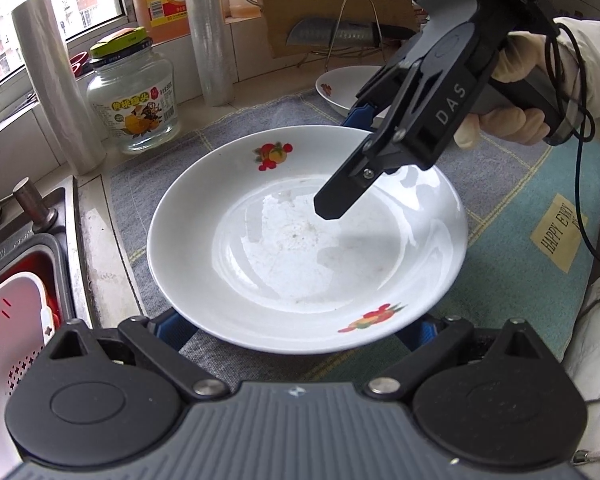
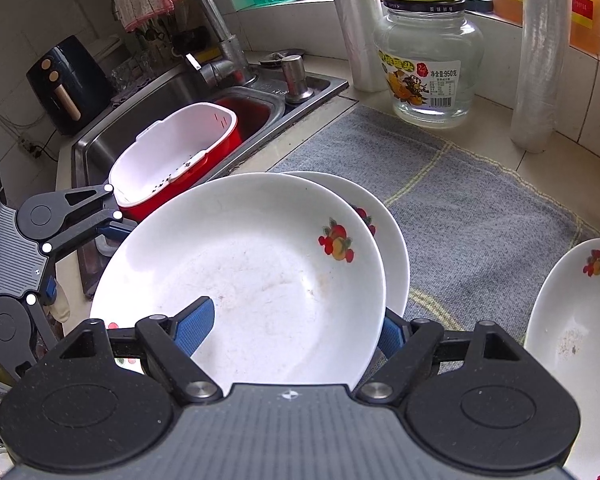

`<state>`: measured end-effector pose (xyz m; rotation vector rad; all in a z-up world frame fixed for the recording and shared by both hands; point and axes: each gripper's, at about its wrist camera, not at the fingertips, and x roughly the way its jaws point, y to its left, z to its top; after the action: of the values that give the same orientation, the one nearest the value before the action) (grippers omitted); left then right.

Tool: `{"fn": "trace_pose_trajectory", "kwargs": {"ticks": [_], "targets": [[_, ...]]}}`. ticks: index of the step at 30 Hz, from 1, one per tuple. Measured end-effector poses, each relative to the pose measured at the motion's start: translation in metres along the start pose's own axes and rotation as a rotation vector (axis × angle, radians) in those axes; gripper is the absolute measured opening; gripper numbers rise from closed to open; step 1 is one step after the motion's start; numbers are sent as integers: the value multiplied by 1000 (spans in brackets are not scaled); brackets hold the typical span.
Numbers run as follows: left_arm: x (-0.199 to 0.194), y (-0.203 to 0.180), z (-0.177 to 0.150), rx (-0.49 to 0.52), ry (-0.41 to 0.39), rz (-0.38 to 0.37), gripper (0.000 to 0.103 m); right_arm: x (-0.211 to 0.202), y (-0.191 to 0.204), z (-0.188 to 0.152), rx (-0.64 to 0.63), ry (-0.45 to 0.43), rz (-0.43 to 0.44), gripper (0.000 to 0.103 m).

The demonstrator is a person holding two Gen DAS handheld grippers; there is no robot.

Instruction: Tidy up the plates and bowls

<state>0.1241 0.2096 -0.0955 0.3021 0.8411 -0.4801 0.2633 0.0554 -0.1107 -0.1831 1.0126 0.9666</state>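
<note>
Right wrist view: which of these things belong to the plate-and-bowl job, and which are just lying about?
Job:
- top plate
- plate beneath it
- third plate, off to the right

Lying about:
- glass jar
- film roll
- red-and-white basket in the sink
- faucet
- knife

We see both wrist views angled steeply down, close over the counter; both share the plate [image 1: 300, 240] [image 2: 240, 280] and jar [image 1: 134, 100] [image 2: 428, 68].
</note>
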Motion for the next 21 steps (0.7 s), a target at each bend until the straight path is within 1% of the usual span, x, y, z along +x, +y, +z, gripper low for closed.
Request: {"fn": "trace_pose_trajectory", "kwargs": {"ticks": [7,11,14,18,21], "targets": [[1,3,1,10,23,14,100,9,-2,5,21,16,10,87],[2,8,-1,-20,38,7,100,15,-2,7,13,26,8,87],[3,10,-1,-22,39,15,100,18,-2,9,16,27,8,88],[4,12,0,-13,46,19,100,21,0,10,9,33,4,91],[5,12,0,-9,49,22,100,22,1,10,4,33,0,92]]}}
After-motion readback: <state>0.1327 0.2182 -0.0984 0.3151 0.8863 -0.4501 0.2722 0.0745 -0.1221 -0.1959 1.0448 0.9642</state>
